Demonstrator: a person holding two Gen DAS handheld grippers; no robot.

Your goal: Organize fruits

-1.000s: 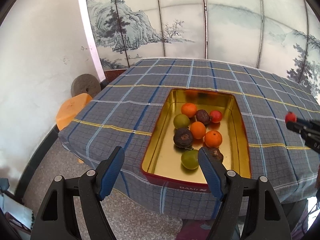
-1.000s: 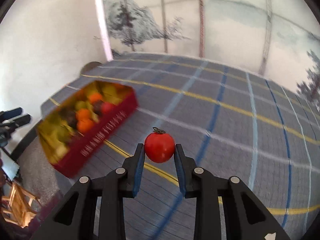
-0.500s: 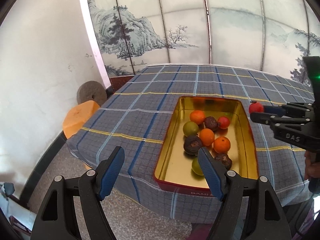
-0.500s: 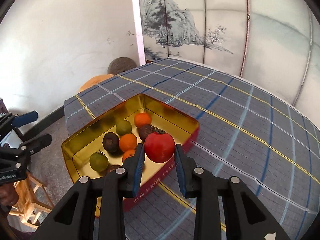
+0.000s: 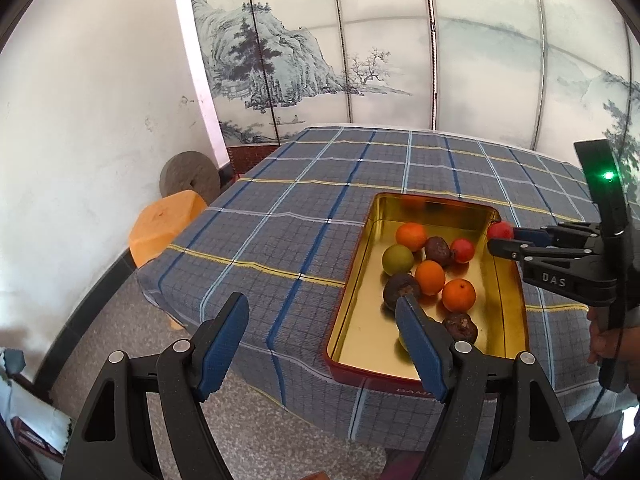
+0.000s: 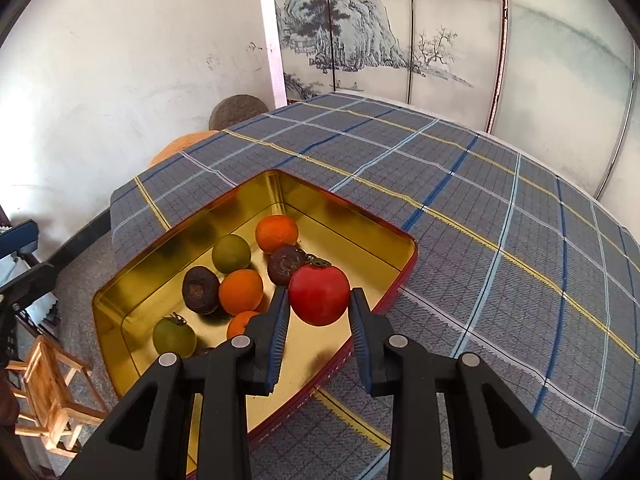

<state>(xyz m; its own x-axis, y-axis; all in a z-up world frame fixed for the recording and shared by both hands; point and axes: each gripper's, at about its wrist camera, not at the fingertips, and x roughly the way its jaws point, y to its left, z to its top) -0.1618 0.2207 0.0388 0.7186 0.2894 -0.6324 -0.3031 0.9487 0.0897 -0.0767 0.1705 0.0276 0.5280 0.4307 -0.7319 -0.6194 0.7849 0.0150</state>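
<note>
A gold tin with a red rim (image 5: 508,312) (image 6: 132,268) sits on the plaid-clothed table and holds several fruits: oranges (image 5: 458,295), green ones (image 5: 397,259), dark wrinkled ones (image 5: 401,290) and a red one (image 5: 462,250). My right gripper (image 6: 319,308) is shut on a red tomato (image 6: 319,294) and holds it above the tin's near right side; it also shows in the left wrist view (image 5: 500,236) over the tin's right rim. My left gripper (image 5: 320,336) is open and empty, off the table's front edge.
The blue-grey plaid tablecloth (image 5: 304,216) (image 6: 500,220) covers the table. An orange stool (image 5: 168,224) and a round millstone (image 5: 189,176) stand by the white wall on the left. A small wooden chair (image 6: 48,392) stands on the floor. A painted screen (image 5: 400,52) stands behind.
My right gripper has carried the tomato left from over the bare cloth to above the tin. My left gripper has drifted left, staying open.
</note>
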